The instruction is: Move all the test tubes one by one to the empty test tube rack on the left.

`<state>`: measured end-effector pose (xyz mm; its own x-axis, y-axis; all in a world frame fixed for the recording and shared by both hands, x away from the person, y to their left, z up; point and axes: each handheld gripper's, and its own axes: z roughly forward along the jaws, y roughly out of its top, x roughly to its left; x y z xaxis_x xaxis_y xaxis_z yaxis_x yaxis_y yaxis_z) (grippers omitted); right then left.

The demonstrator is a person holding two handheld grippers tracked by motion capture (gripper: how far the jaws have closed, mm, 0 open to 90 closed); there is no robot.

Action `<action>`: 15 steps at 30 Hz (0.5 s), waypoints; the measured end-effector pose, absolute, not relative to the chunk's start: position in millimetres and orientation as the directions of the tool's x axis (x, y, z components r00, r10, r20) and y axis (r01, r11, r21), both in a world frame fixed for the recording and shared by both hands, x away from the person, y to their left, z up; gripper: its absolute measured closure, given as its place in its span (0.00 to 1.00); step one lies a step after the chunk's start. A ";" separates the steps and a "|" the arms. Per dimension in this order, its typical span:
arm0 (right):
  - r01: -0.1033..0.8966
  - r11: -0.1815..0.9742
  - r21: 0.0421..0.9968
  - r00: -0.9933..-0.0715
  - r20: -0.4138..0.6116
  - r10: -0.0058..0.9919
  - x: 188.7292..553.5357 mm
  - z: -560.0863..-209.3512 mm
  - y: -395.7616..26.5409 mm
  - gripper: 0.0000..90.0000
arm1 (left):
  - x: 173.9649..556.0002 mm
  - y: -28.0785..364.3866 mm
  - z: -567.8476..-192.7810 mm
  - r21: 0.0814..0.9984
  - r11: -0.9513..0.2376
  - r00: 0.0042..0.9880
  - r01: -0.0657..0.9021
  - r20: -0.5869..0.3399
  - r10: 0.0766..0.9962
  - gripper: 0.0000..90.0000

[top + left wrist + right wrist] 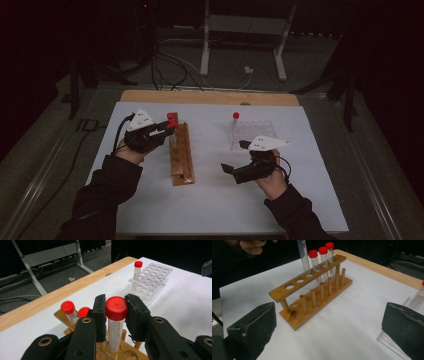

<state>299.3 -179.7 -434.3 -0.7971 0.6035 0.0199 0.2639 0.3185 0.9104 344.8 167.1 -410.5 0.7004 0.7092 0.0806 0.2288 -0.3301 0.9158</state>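
My left gripper [169, 126] is shut on a red-capped clear tube [115, 325], its pads pressing on the cap. The tube stands upright with its lower end in a hole of the wooden tube rack [181, 156]. In the right gripper view this held tube [303, 260] enters the rack [312, 298] just in front of three red-capped tubes [322, 255] in the far holes. My right gripper [235, 156] hovers open over the white sheet to the right of the rack, nothing between its jaws [330, 325].
A clear plastic rack [254, 133] stands at the back right, with one red-capped tube [235, 120] at its far left corner. The white sheet [215, 200] covers a wooden table. Cables and a metal stand [245, 30] lie beyond the table's far edge.
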 end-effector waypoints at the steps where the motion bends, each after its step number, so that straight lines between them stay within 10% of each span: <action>1: 0.264 0.319 0.910 -0.798 0.020 0.603 299.4 -434.3 -179.8 0.00 | 345.3 166.8 -413.4 0.916 -0.327 0.700 0.233 0.075 0.710 0.80; 15: 0.264 0.319 0.910 -0.797 0.020 0.604 299.5 -434.1 -181.6 0.00 | 350.7 160.5 -442.3 0.892 -0.361 0.693 0.270 0.080 0.716 0.80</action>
